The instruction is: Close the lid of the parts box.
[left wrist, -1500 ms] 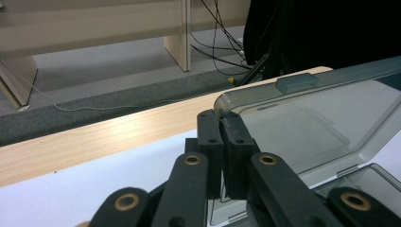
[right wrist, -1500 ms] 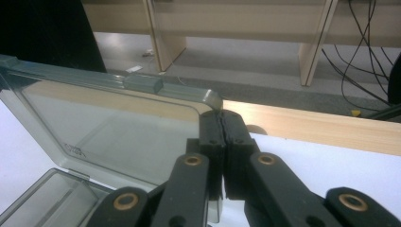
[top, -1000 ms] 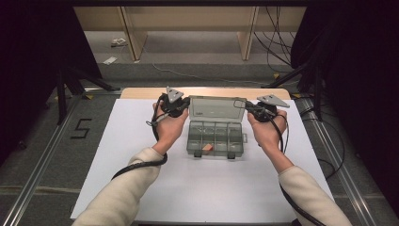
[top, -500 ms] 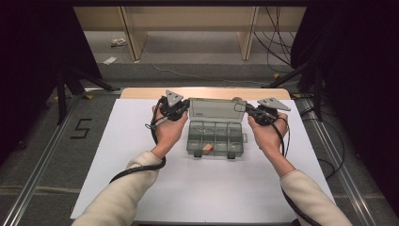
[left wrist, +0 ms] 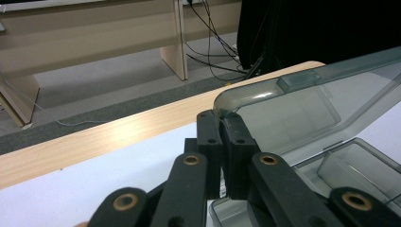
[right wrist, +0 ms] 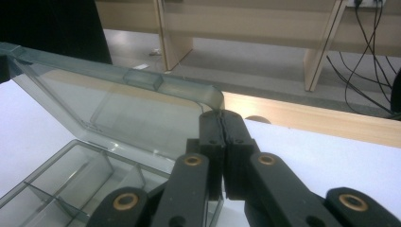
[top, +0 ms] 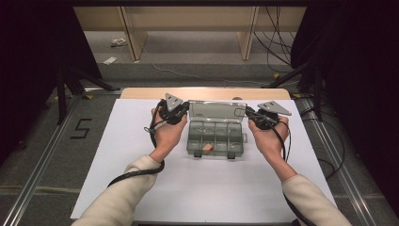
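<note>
While both grippers are pinching the lid:
Left gripper: clenching the lid's corner.
Right gripper: clenching the other corner.
Box: sitting mid-table, open.
Risk: uneven pulling is twisting the hinge, or the thin edge is slipping free.

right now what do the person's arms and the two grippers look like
Both forearms wear cream knit sleeves. The left gripper and right gripper are black, each topped by a grey three-cornered plate and trailing a black cable. In the gripper views, the jaws are black linked bars with brass-coloured pivot pins.
</note>
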Demonstrator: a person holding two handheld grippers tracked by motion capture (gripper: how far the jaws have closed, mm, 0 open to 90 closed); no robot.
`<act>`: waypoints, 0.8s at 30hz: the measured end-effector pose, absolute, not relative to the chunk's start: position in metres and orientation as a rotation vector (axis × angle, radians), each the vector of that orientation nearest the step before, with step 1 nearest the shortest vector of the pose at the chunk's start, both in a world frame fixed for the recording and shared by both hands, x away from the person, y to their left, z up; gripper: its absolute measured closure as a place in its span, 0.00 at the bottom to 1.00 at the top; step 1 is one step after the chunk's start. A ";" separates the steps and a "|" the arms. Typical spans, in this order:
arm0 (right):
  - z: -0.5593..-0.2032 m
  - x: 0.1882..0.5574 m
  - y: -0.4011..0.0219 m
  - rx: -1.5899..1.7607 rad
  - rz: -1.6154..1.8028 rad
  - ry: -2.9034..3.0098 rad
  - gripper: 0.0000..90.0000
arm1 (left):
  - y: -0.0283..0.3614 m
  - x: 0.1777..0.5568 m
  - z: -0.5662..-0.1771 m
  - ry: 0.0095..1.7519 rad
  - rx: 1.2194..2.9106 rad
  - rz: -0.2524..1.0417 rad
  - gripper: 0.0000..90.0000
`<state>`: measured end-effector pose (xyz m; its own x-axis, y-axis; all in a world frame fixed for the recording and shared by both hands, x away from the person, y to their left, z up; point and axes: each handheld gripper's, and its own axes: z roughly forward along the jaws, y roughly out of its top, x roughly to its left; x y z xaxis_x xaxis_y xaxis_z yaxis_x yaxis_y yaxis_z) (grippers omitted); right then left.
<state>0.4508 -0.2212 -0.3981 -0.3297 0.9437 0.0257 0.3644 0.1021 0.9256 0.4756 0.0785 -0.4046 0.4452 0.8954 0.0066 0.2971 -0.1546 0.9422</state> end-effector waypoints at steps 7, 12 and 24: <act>-0.399 0.447 -0.221 1.274 1.215 1.775 0.99 | 0.079 0.472 -0.406 1.025 1.694 0.752 0.96; -0.400 0.444 -0.221 1.275 1.217 1.775 0.99 | 0.080 0.469 -0.408 1.013 1.699 0.764 0.96; -0.403 0.437 -0.222 1.263 1.215 1.787 0.99 | 0.081 0.459 -0.412 0.987 1.710 0.775 0.95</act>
<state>0.4372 -0.2220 -0.4025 -0.3433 0.9391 0.0160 0.3602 0.1159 0.9256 0.4593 0.0811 -0.4124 0.4670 0.8827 0.0519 0.2595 -0.1928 0.9463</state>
